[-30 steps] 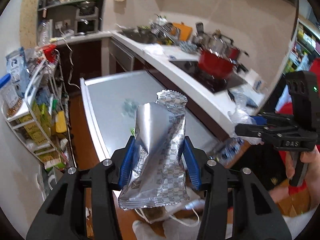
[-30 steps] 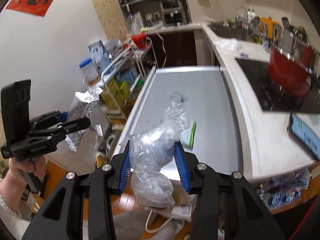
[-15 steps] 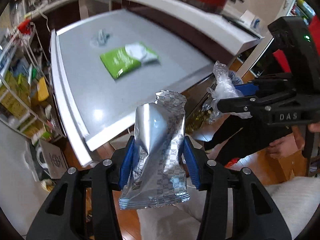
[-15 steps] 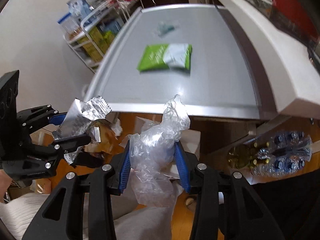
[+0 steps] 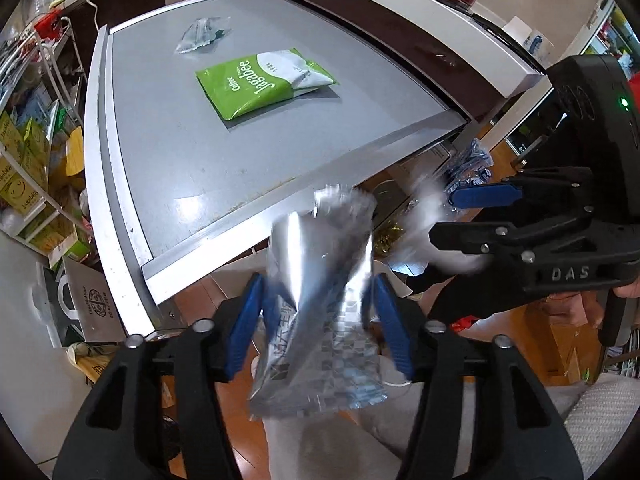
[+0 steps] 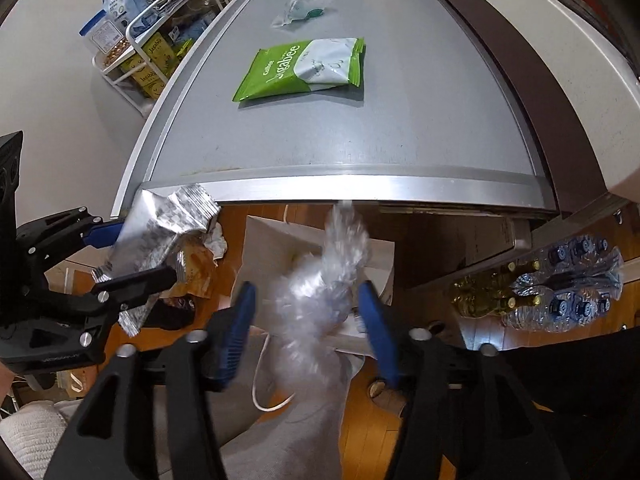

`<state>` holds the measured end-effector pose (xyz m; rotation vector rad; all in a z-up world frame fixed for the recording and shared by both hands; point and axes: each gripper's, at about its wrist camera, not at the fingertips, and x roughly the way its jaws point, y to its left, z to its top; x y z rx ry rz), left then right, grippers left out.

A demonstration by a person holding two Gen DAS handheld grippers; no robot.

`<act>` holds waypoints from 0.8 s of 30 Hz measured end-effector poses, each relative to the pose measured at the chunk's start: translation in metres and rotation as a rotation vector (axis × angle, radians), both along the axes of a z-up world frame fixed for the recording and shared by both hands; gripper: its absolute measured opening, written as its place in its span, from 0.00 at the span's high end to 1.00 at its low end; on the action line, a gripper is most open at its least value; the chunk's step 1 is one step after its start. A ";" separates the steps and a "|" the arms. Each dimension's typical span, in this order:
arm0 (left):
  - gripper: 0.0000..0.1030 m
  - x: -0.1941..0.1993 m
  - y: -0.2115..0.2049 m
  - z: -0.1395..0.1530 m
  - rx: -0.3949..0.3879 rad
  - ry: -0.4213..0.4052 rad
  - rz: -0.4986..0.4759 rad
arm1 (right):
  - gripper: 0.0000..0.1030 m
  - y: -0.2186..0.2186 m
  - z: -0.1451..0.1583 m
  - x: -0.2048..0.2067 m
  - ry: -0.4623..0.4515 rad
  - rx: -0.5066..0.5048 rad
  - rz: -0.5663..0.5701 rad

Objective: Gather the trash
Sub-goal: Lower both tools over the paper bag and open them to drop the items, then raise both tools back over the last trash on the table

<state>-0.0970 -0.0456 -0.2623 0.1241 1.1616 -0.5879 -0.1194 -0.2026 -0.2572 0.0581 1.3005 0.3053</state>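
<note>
My left gripper (image 5: 320,312) has its jaws spread; the silver foil wrapper (image 5: 320,320) sits blurred between them, loose from the pads. It also shows in the right wrist view (image 6: 160,236). My right gripper (image 6: 306,316) is likewise open, with the crumpled clear plastic (image 6: 320,292) blurred between its blue pads. Both hang below the front edge of the grey table (image 5: 168,152), above a white paper bag (image 6: 280,248) on the floor. A green snack bag (image 5: 260,80) and a small clear wrapper (image 5: 202,34) lie on the table.
A rack of boxes (image 5: 28,160) stands left of the table. A pack of water bottles (image 6: 560,292) lies on the wooden floor at the right. A white counter (image 5: 440,12) runs along the table's right side. A grey paper bag (image 5: 86,304) leans by the table's corner.
Both grippers have tilted down from the kitchen view to below the table's front edge. Both sets of jaws have opened, and the foil wrapper and clear plastic now blur as they come loose.
</note>
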 end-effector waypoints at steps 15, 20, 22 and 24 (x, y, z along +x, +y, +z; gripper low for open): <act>0.21 0.001 0.019 0.054 0.005 -0.152 0.072 | 0.18 -0.012 0.076 -0.007 -0.232 -0.092 -0.069; 0.12 0.011 0.025 0.093 -0.011 -0.268 0.139 | 0.10 -0.013 0.111 0.006 -0.323 -0.082 -0.139; 0.05 0.015 0.028 0.107 -0.011 -0.327 0.169 | 0.05 -0.012 0.129 0.012 -0.381 -0.068 -0.168; 0.02 0.019 0.031 0.122 -0.017 -0.409 0.215 | 0.04 -0.011 0.141 0.017 -0.422 -0.057 -0.184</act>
